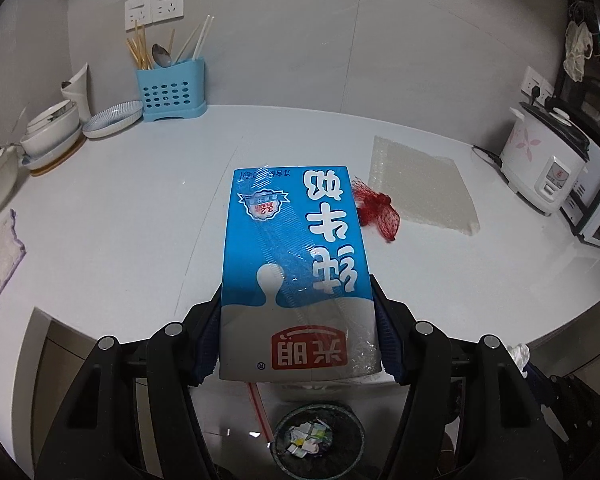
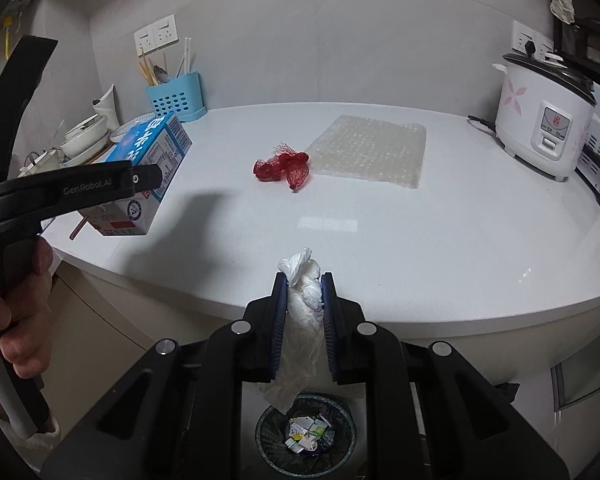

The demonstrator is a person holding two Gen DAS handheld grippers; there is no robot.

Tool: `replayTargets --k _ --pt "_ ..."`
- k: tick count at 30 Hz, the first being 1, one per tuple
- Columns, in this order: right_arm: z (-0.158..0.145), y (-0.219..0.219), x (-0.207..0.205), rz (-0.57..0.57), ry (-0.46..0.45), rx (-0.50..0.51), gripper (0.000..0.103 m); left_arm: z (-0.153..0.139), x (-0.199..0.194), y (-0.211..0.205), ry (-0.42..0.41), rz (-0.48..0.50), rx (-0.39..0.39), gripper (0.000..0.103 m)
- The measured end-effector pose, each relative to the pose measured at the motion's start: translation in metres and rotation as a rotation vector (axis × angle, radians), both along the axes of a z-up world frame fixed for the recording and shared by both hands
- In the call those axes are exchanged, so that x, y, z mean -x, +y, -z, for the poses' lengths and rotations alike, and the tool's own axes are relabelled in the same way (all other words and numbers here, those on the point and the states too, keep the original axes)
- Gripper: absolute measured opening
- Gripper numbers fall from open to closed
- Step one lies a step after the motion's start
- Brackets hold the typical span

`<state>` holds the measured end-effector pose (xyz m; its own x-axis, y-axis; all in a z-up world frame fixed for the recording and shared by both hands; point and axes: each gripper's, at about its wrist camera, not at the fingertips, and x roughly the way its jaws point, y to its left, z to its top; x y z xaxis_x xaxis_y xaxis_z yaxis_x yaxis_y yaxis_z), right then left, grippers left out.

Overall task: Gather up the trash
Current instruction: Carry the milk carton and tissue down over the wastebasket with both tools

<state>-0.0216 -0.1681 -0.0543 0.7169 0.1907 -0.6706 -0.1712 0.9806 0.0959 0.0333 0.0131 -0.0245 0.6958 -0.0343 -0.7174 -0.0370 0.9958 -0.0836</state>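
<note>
Two claws, left claw point(image 1: 298, 344) clamping milk carton point(image 1: 296, 264), right claw point(image 2: 304, 312) pinching crumpled tissue point(image 2: 302, 280)

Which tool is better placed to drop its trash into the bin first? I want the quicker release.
Probably the right tool: its crumpled white tissue hangs straight above the mesh bin. The left tool holds the blue milk carton mostly over the countertop.
</note>
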Motion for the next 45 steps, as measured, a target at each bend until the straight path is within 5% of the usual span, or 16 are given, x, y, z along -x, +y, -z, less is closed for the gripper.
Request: replayTargets --k 14,24,45 --pt "0.021 -0.011 0.062 0.013 -0.019 0.009 0.016 0.028 0.104 -0.011 -0.047 0.047 0.030 0.062" --pt "0.051 -0.008 0.102 0.003 -0.025 0.019 0.016 0.079 0.154 -0.014 -0.009 0.041 0.034 0.062" --pt "0.190 -0.016 0.105 0.032 0.109 0.045 0.016 0.221 0.160 -0.020 0.110 0.056 0.036 0.062"
